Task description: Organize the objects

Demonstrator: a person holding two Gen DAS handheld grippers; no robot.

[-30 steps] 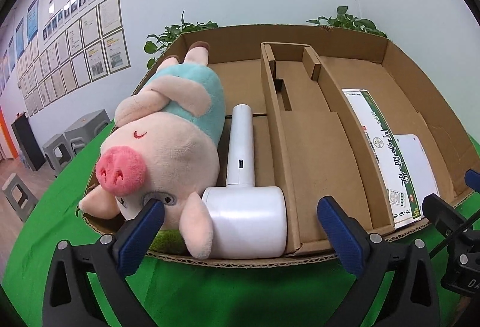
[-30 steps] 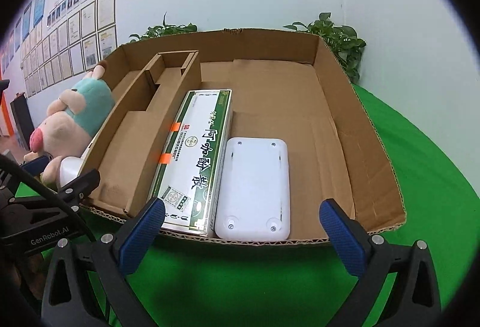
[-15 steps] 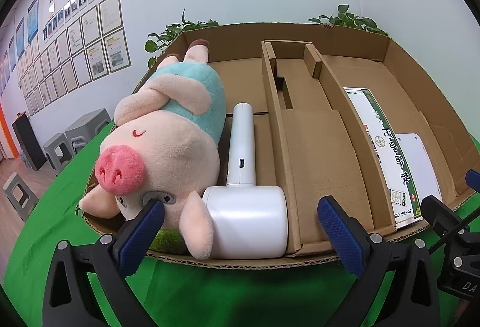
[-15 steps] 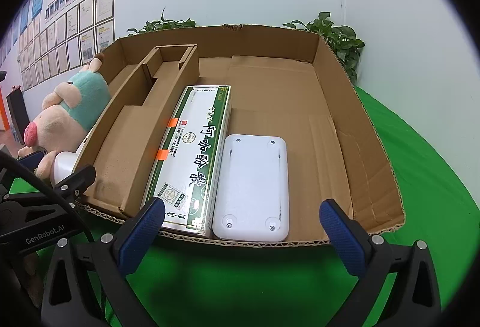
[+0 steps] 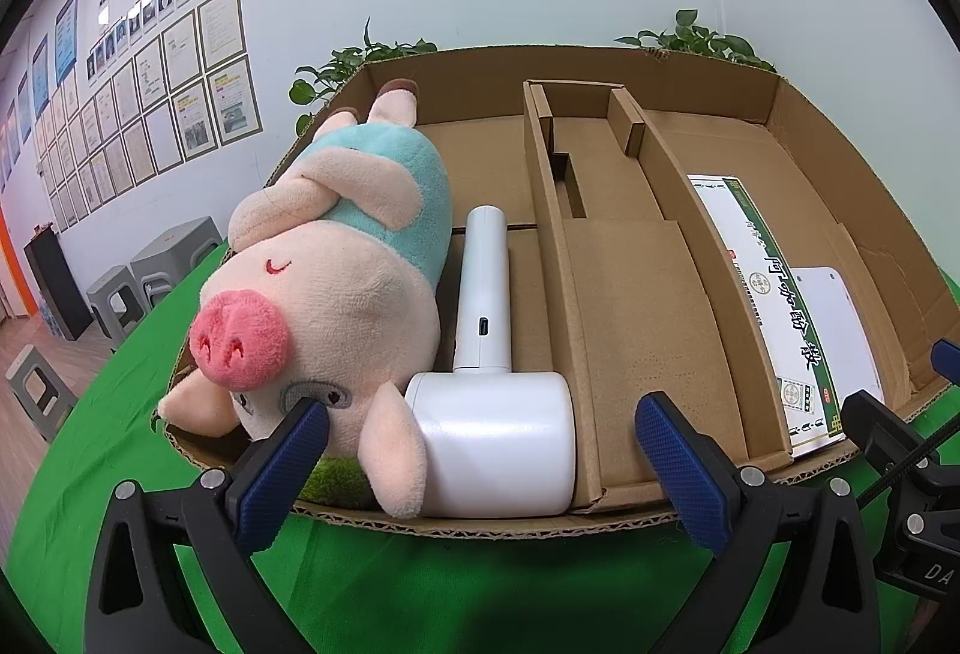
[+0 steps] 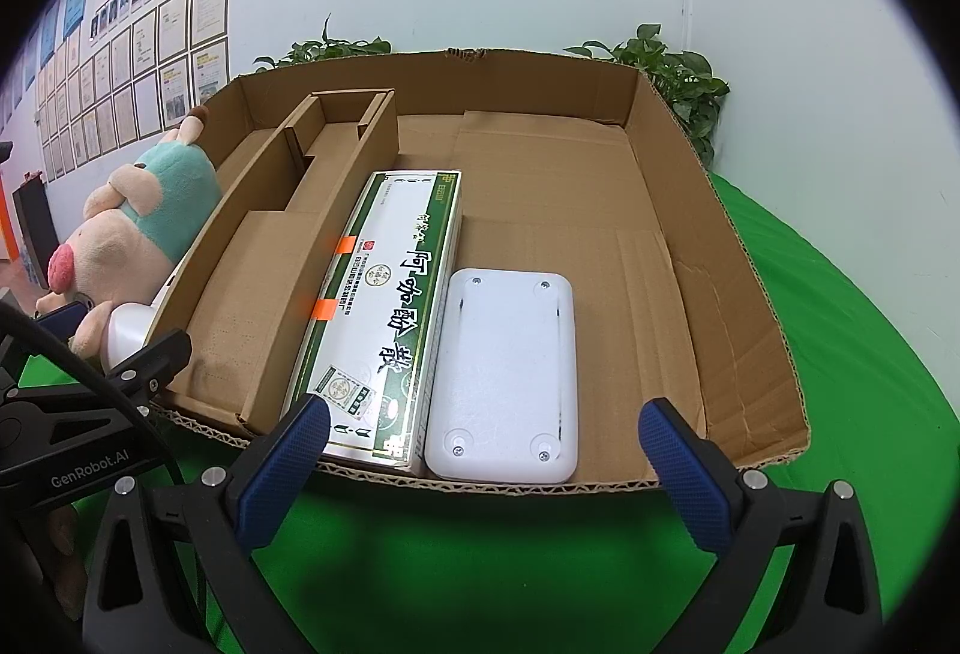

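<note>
Left tool [image 5: 480, 465] spread wide, nothing between its blue pads, hovering just short of the near edge of the cardboard box [image 5: 774, 126] and aimed into its left compartment. Right tool [image 6: 483, 465] likewise wide and empty, held level at the box's near rim, facing the right compartment — both sit low and point forward over the green tabletop [image 6: 840, 330], side by side, the left one's black frame showing at the edge of the right view. Outward from the left tool: white handheld device [image 5: 489, 414], hammer-shaped, fat head at the near wall and handle running away toward the back, lying flat so it fits the narrow strip beside the plush pig [image 5: 336, 282]. Pig lies on its back, head toward the tool, one ear draped against the device head, body pressed to the box's left wall — looks wedged there to fill the compartment. Middle cardboard divider insert [image 5: 630, 306] holds nothing visible. Outward from the right tool: green-and-white carton [image 6: 384, 312] laid lengthwise tight against the divider, white flat device [image 6: 504, 372] screws-up, touching the carton's side, both flush to the near edge. Rest of the right compartment bare cardboard. Judgement: items look sorted by compartment, packing near done or done; tools seem backed off rather than reaching.
</note>
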